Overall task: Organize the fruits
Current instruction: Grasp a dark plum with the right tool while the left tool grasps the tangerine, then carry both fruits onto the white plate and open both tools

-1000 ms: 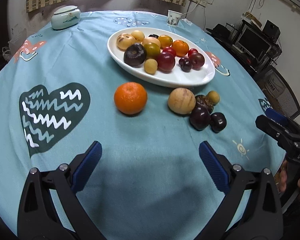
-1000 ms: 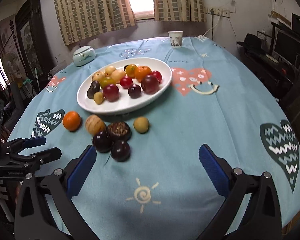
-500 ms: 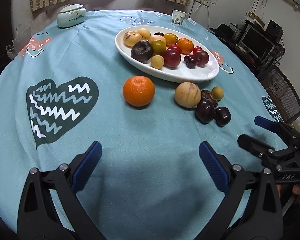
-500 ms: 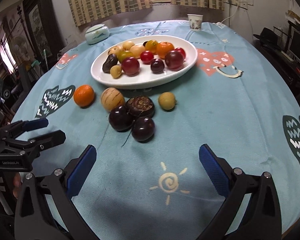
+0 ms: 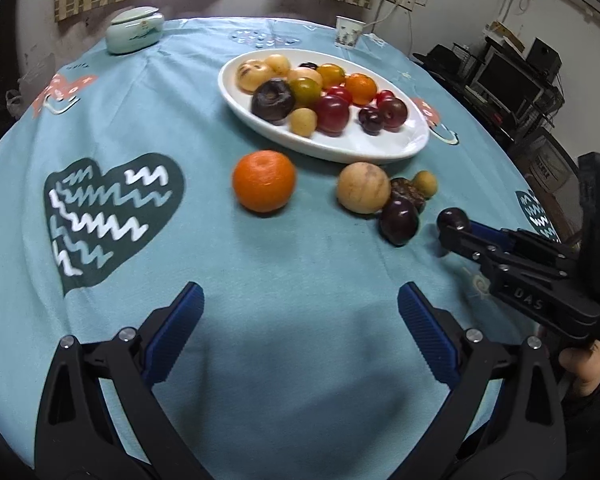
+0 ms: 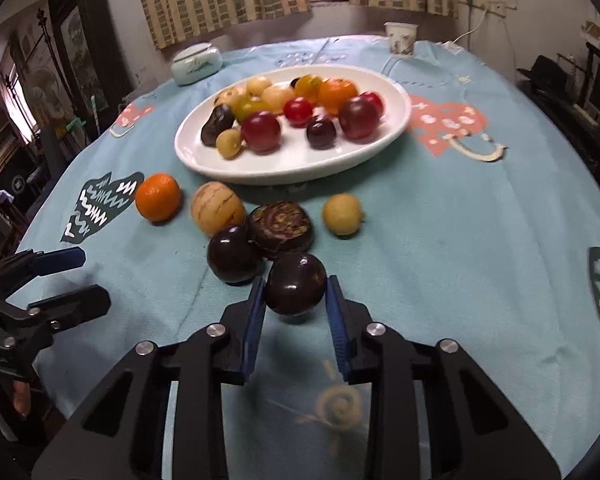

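Observation:
A white oval plate [image 5: 364, 148] [image 6: 352, 160] holds several fruits. On the cloth in front of it lie an orange [image 5: 264, 181] [image 6: 158, 197], a tan striped round fruit [image 5: 363, 187] [image 6: 217, 209], a brown wrinkled fruit [image 6: 281, 225], a small yellow fruit [image 6: 342, 214] and a dark plum [image 5: 399, 220] [image 6: 233, 254]. My right gripper [image 6: 296, 290] is shut on a second dark plum [image 6: 296, 283] [image 5: 454, 219] just above the cloth. My left gripper [image 5: 300, 312] is open and empty, well short of the orange.
A pale green lidded jar [image 5: 135, 34] and a paper cup [image 5: 347, 31] stand at the table's far side. The round table has a teal cloth [image 5: 180, 120] with dark heart prints. Shelves and monitors stand beyond its right edge.
My right gripper moved forward to the fruit cluster and closed on the nearest dark plum, pulling it apart from the others. My left gripper stayed open, shifting slightly.

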A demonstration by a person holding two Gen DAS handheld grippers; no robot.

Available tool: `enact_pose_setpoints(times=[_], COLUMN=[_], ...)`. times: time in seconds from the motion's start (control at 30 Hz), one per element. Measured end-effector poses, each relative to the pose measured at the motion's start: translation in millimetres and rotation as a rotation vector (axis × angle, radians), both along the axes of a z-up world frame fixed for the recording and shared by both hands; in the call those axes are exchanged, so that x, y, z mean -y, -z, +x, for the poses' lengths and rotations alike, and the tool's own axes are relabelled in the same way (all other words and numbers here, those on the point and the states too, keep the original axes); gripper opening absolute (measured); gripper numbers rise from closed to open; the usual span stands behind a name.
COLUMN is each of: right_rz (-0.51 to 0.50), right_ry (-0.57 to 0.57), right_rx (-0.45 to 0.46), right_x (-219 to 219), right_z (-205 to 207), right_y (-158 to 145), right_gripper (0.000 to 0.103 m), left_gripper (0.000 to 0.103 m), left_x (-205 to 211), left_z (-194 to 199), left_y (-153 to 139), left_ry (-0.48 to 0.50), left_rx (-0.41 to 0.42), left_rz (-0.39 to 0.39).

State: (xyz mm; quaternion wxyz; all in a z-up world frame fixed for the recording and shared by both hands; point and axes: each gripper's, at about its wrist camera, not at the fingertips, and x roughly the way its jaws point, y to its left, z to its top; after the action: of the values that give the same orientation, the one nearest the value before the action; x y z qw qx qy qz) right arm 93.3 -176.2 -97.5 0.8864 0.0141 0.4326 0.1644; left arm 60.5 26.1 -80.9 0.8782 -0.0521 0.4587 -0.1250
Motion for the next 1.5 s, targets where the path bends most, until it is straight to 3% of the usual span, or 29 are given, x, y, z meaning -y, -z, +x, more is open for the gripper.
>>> enact_pose_setpoints(times=[0.23, 0.33, 0.5, 0.67, 0.8, 0.83, 0.87, 0.9, 1.17, 1.5], right_rz=[0.037, 0.064, 0.109, 0.137, 0.142, 0.141, 0.139, 0.136, 0.114, 0.102], right_ry=[0.079, 0.088, 0.069, 0.048, 0.054, 0.057, 0.060, 0.061, 0.036, -0.008], right_rx=[0.015, 0.007, 0.005, 0.004, -0.008, -0.011, -0.013, -0.017, -0.025, -0.022], right_x=[44.4, 57.4, 66.9, 68.3, 70.2, 70.9, 70.9, 70.8, 55.1, 31.2], right_z=[-19.8, -23.6, -27.4, -26.9, -22.5, -21.7, -20.9, -19.6, -13.8, -9.9], right_y=[-4.5, -0.7, 1.8, 1.9, 3.0, 3.3, 3.5, 3.6, 0.0, -8.8], right_gripper=[0.031, 0.031, 0.031, 0.031, 0.031, 0.031, 0.031, 0.031, 0.031, 0.031], left_gripper=[0.099, 0.099, 0.099, 0.097, 0.071, 0.060, 0.058, 0.044, 0.044, 0.045], left_x=[47.5, 55.9, 31.3, 7.6, -4.2, -2.9, 0.3, 2.8, 7.9, 15.0], left_z=[15.8, 25.8, 46.6, 75.3, 98.4, 99.3, 100.5, 99.8, 68.5, 37.2], left_y=[2.2, -1.6, -17.9, 2.0, 24.4, 23.0, 23.2, 21.9, -4.3, -27.6], left_ry=[0.063, 0.056, -0.035, -0.041, -0.038, -0.033, -0.018, -0.004, 0.027, 0.081], left_rx=[-0.021, -0.008, 0.044, -0.007, -0.062, -0.032, -0.025, -0.018, 0.028, 0.065], left_rz=[0.047, 0.106, 0.166, 0.197, 0.157, 0.160, 0.172, 0.169, 0.080, 0.049])
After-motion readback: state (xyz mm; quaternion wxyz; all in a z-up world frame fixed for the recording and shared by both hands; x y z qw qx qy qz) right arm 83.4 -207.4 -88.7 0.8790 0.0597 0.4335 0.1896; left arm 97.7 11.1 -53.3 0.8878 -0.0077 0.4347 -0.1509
